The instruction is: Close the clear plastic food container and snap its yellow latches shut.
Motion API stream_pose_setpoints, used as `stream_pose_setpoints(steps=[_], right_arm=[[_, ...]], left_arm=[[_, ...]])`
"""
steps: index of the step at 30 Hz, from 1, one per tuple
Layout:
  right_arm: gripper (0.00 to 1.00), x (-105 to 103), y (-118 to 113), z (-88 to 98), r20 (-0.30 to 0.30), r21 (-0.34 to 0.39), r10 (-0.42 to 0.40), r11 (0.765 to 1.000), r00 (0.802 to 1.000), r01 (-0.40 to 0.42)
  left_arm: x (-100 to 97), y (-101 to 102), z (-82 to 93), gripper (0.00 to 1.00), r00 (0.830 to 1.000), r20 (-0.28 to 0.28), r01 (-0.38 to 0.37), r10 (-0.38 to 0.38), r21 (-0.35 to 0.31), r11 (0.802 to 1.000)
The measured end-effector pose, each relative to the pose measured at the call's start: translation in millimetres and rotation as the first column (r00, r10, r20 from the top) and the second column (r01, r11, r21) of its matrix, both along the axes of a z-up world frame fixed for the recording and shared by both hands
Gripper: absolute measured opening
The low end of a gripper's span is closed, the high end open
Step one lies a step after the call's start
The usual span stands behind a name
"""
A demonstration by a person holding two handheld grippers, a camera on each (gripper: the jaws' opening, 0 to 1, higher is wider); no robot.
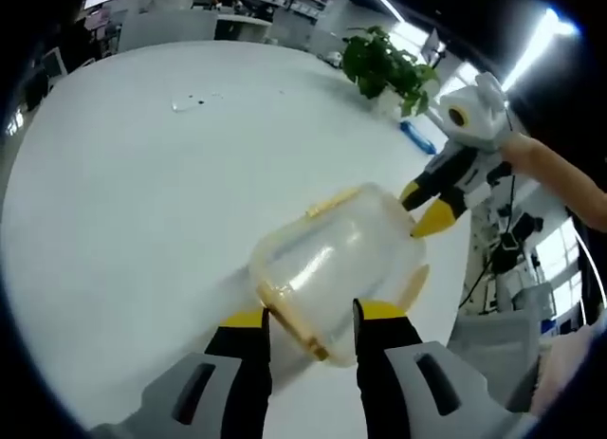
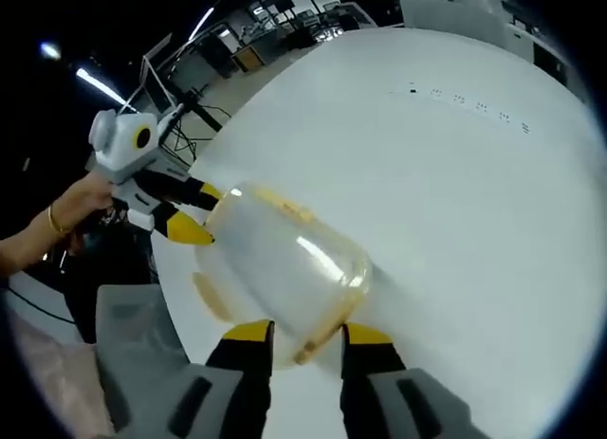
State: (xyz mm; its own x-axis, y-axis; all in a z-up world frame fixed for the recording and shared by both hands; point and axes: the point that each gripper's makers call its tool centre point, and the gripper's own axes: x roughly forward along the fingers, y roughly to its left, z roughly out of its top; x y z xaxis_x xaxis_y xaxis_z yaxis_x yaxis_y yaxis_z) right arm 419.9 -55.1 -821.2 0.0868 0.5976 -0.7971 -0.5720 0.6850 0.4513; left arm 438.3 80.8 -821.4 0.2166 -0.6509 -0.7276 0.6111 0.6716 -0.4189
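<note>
Clear plastic food container (image 1: 337,268) with yellow latches (image 1: 289,316) lies on its side on the round white worktop (image 1: 142,192), flanked at opposite ends by left hand-held gripper (image 1: 311,320) and right hand-held gripper (image 2: 308,339), jaws parted and apparently steadying it for latching

My left gripper (image 1: 311,327) covers the near end of the container (image 1: 337,264), so whether the pads press the wall is unclear there. Through its cloudy wall the inside can't be made out. Beyond the container, my right gripper (image 1: 425,204) has its tips against the far end; contact is hidden. The plant (image 1: 387,67) past it has its pot hidden. Specks on the table (image 1: 142,192) are too small to identify.
</note>
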Motion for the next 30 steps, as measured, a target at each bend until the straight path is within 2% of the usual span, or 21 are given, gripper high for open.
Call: stream_pose_setpoints(steps=[1, 2, 3, 5, 8, 10, 13, 14, 15, 18, 20, 22, 24, 30], right_arm=[[0.26, 0, 0, 0.1, 0.018, 0.004, 0.016, 1.0, 1.0, -0.016], [0.27, -1, 0, 0.0, 0.029, 0.002, 0.022, 1.0, 0.999, -0.022], [0.27, 0, 0, 0.5, 0.052, -0.001, 0.031, 1.0, 0.998, -0.031], [0.29, 4, 0, 2.3, 0.133, -0.013, 0.087, 0.996, 0.987, -0.086], [0.29, 4, -2, 4.5, 0.153, -0.014, 0.076, 0.997, 0.985, -0.075], [0.29, 15, -4, 9.7, 0.215, -0.043, 0.074, 0.997, 0.974, -0.067], [0.28, 20, -3, 17.6, 0.273, -0.121, 0.163, 0.983, 0.948, -0.134], [0.27, 22, -1, 21.0, 0.298, -0.153, 0.198, 0.976, 0.934, -0.158], [0.26, 24, 2, 23.9, 0.315, -0.161, 0.211, 0.973, 0.925, -0.167], [0.25, 23, 23, 33.1, 0.334, -0.118, 0.225, 0.973, 0.915, -0.196], [0.24, 22, 35, 33.7, 0.332, -0.098, 0.224, 0.974, 0.916, -0.203], [0.25, 24, 46, 34.0, 0.319, -0.048, 0.161, 0.987, 0.934, -0.154], [0.25, 26, 54, 35.1, 0.325, -0.024, 0.162, 0.986, 0.932, -0.163], [0.27, 35, 64, 29.8, 0.326, -0.047, 0.185, 0.983, 0.927, -0.179]], left_arm=[[0.9, 0, -0.3, 0.32, 1.0, 0.002, -0.003, 0.003, 0.001, 1.0], [3.8, 0, 0.5, 0.34, 1.0, 0.031, -0.001, 0.0, 0.018, 1.0], [7.7, 1, 1.4, 0.35, 0.995, 0.089, 0.046, -0.051, 0.052, 0.998], [9.9, 2, 4.1, 0.4, 0.991, 0.112, 0.055, -0.068, 0.118, 0.992], [9.0, 1, 5.8, 0.46, 0.979, 0.135, 0.128, -0.152, 0.173, 0.977], [6.8, 1, 6.1, 0.48, 0.968, 0.148, 0.169, -0.202, 0.212, 0.963], [11.6, 4, 11.7, 0.48, 0.943, 0.21, 0.193, -0.259, 0.291, 0.937], [14.9, 3, 15.8, 0.47, 0.934, 0.239, 0.187, -0.265, 0.303, 0.934], [16.4, 0, 19.3, 0.46, 0.932, 0.254, 0.18, -0.258, 0.294, 0.939], [17.6, -11, 27.2, 0.45, 0.928, 0.274, 0.18, -0.252, 0.262, 0.948], [16.0, -18, 27.4, 0.45, 0.924, 0.279, 0.192, -0.261, 0.253, 0.948], [15.1, -22, 26.1, 0.45, 0.919, 0.288, 0.195, -0.268, 0.257, 0.946], [14.8, -23, 24.3, 0.44, 0.918, 0.291, 0.194, -0.27, 0.264, 0.945], [5.6, -33, 22.2, 0.45, 0.913, 0.291, 0.214, -0.287, 0.258, 0.942]])
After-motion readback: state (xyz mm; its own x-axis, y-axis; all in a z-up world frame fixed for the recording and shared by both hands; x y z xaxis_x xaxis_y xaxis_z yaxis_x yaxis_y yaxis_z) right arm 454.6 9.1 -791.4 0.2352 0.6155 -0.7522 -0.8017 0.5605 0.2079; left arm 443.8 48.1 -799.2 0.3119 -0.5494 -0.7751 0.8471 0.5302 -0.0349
